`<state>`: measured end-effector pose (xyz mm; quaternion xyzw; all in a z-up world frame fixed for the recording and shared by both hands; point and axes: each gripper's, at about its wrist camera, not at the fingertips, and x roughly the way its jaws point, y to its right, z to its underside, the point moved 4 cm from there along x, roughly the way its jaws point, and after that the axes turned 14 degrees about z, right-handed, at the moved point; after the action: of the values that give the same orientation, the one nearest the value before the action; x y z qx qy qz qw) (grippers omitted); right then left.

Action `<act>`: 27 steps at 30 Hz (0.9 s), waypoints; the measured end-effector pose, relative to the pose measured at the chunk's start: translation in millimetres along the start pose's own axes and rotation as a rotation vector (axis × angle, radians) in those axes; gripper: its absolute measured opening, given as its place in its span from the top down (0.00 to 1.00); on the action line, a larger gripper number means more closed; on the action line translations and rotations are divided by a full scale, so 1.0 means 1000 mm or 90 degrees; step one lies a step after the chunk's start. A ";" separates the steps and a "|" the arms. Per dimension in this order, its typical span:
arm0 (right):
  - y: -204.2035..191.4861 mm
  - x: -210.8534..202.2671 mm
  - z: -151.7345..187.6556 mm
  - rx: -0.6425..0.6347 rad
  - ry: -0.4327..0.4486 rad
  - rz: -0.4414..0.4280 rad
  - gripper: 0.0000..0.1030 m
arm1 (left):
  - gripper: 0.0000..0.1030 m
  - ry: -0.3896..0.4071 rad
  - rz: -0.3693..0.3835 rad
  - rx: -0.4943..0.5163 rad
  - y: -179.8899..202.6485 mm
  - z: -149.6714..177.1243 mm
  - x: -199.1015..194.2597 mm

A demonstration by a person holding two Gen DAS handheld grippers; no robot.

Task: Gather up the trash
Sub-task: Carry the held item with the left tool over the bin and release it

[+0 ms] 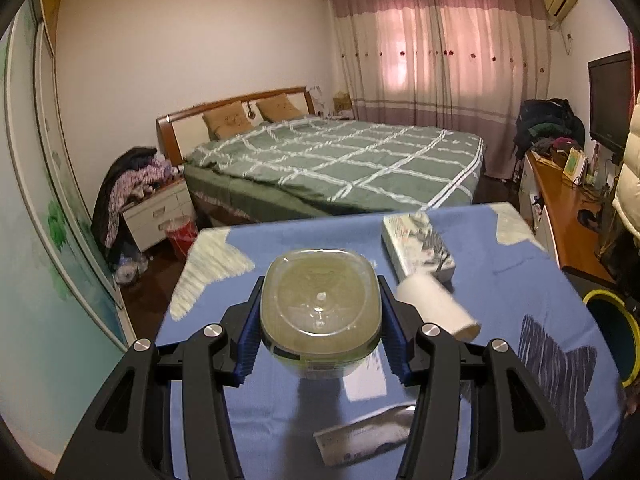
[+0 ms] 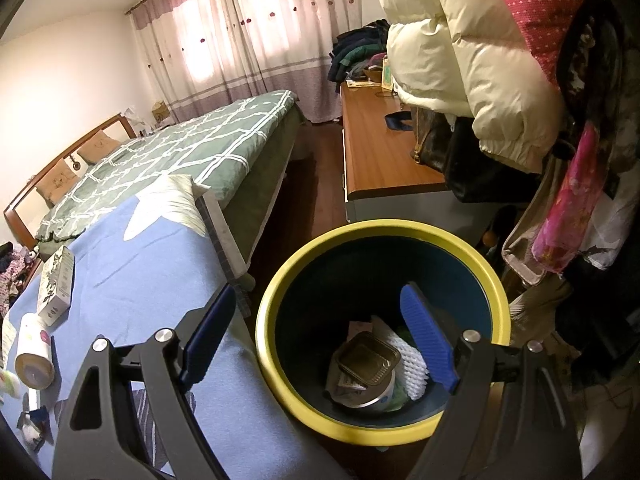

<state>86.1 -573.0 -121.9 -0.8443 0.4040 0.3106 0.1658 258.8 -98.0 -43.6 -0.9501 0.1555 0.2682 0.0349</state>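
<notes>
My left gripper is shut on a clear plastic bottle, seen bottom-on, and holds it above the blue tablecloth. A white paper cup lies on its side just right of the bottle, with a white carton behind it. A flat wrapper lies near the front. My right gripper is open and empty above the yellow-rimmed bin, which holds a metal tin and white foam. The cup and the carton also show in the right wrist view.
The bin stands on the floor right of the table. A bed lies beyond the table. A wooden desk and hanging coats crowd the right side. A nightstand and a red basket stand at the left.
</notes>
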 end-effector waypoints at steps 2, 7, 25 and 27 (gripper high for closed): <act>0.001 -0.003 -0.001 0.005 0.009 -0.007 0.22 | 0.50 0.011 0.003 0.013 0.009 -0.010 -0.007; 0.009 -0.005 -0.001 0.004 0.007 -0.023 0.22 | 0.50 0.023 0.060 0.050 0.050 -0.032 -0.026; 0.137 -0.024 -0.015 0.074 0.056 0.049 0.20 | 0.50 -0.020 0.373 0.151 0.308 -0.043 -0.001; 0.143 -0.022 -0.011 0.072 0.051 0.054 0.20 | 0.50 -0.038 0.397 0.161 0.337 -0.035 0.008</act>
<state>-32.4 -655.2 -103.5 -0.8275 0.4626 0.2599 0.1837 176.8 -425.7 -11.7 -0.8366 0.4696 0.2724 0.0735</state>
